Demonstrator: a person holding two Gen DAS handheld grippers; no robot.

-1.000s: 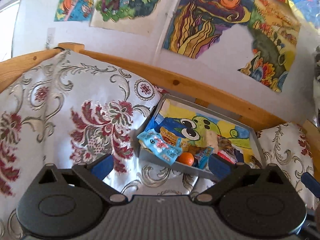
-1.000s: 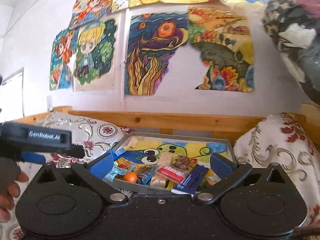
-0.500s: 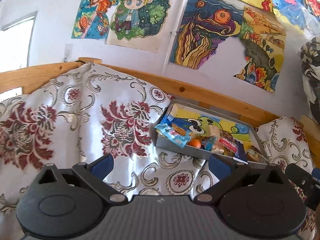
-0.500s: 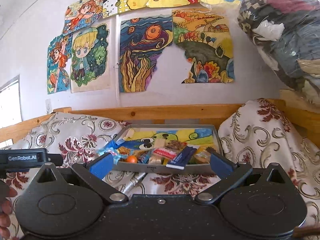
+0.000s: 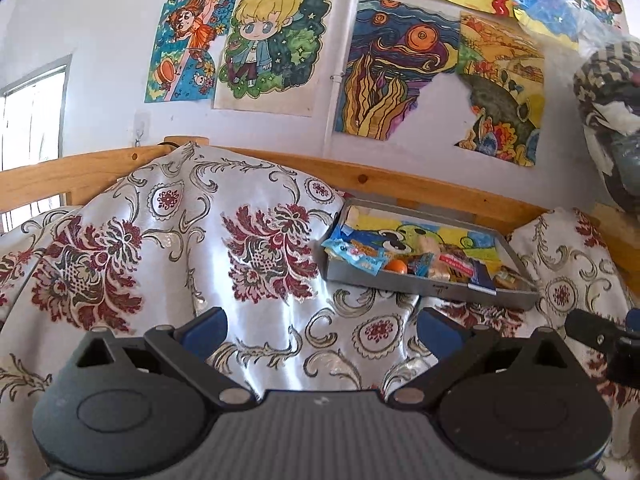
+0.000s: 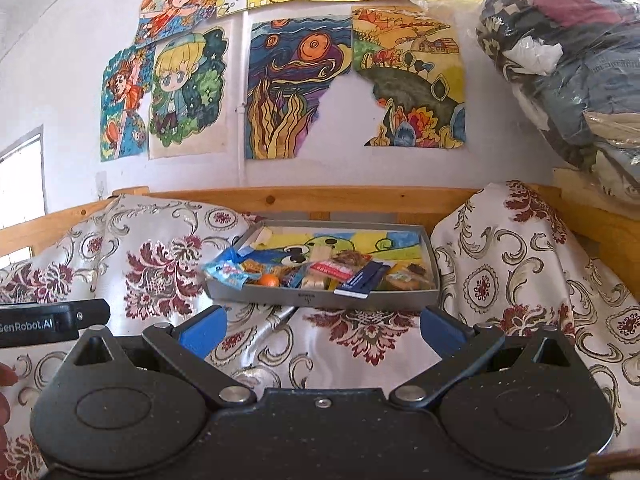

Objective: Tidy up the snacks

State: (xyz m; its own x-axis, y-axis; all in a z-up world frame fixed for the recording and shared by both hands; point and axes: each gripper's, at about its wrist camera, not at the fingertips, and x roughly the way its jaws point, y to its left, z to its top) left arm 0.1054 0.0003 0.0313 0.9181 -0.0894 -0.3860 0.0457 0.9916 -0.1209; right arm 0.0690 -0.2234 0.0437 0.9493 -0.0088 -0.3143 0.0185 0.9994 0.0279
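- At far left of the right wrist view, a black device marked "GenRobot.AI" [image 6: 44,322] juts in, with fingertips of a person's hand [image 6: 6,376] just below it.
- The left hand-held gripper [image 5: 320,326] hangs released, its blue-padded fingers spread wide with nothing between them, above a floral satin bedspread [image 5: 160,240] draped over a wooden bed frame [image 5: 400,180].
- The right hand-held gripper [image 6: 322,330] is likewise released and empty, fingers wide apart, well short of the tray.
- The snacks [image 6: 320,270] lie heaped in the near half of a shallow grey tray [image 6: 320,298] that rests on the bedspread between two covered humps; its far half shows a cartoon picture liner.
- In the heap: a light blue wrapper [image 6: 228,272] overhanging the left corner, a small orange ball [image 6: 269,280], possibly a fruit or a sweet, a red packet [image 6: 334,270], and a dark blue packet [image 6: 364,276] leaning over the front rim.
- At right, bagged clothing [image 6: 568,60] is piled high.
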